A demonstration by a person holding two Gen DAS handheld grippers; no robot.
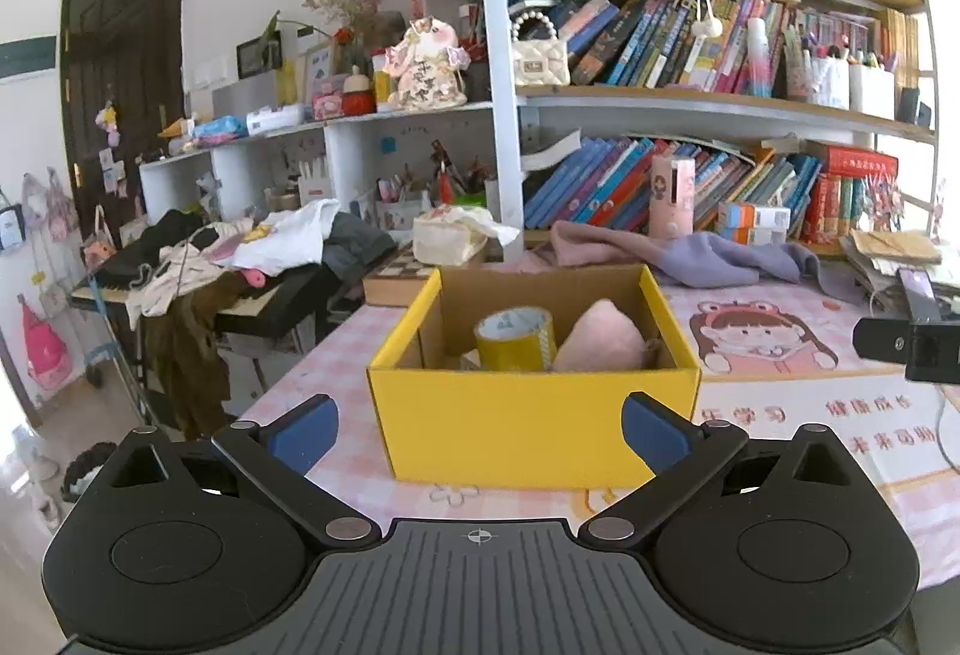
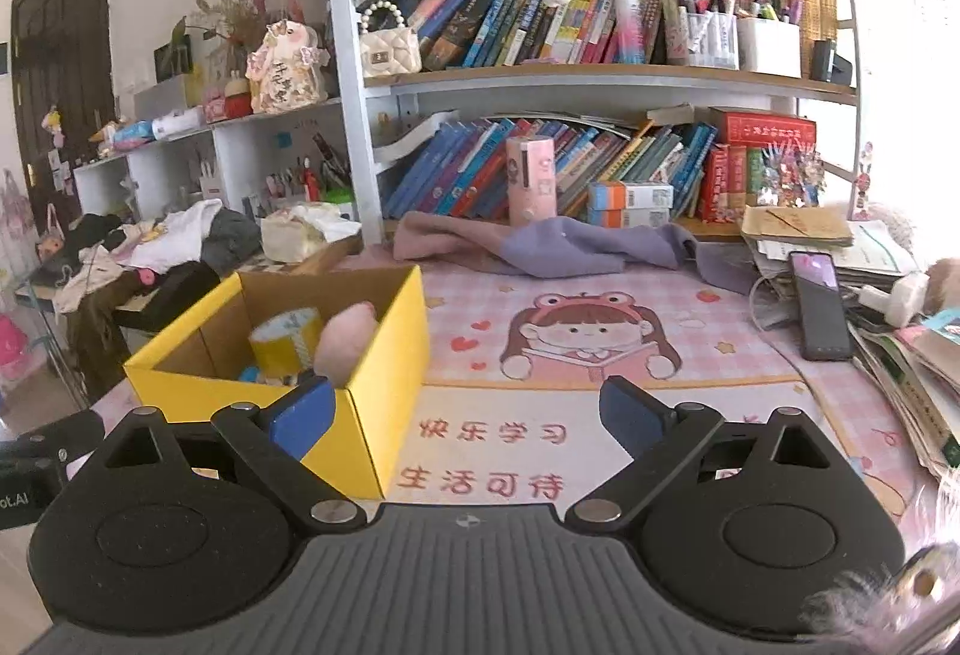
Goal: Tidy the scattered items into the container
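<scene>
Now | both claws spread, empty | yellow box [image 1: 528,421] wall hides tape roll [image 1: 517,338], pink plush [image 1: 600,337] bases

Both wrist views look low across the desk toward the bookshelf [image 1: 690,103]. The left faces the yellow box [image 1: 534,415] squarely and close; the right sits further right, the box [image 2: 384,385] at its left. Both share box, mat and shelves.
</scene>
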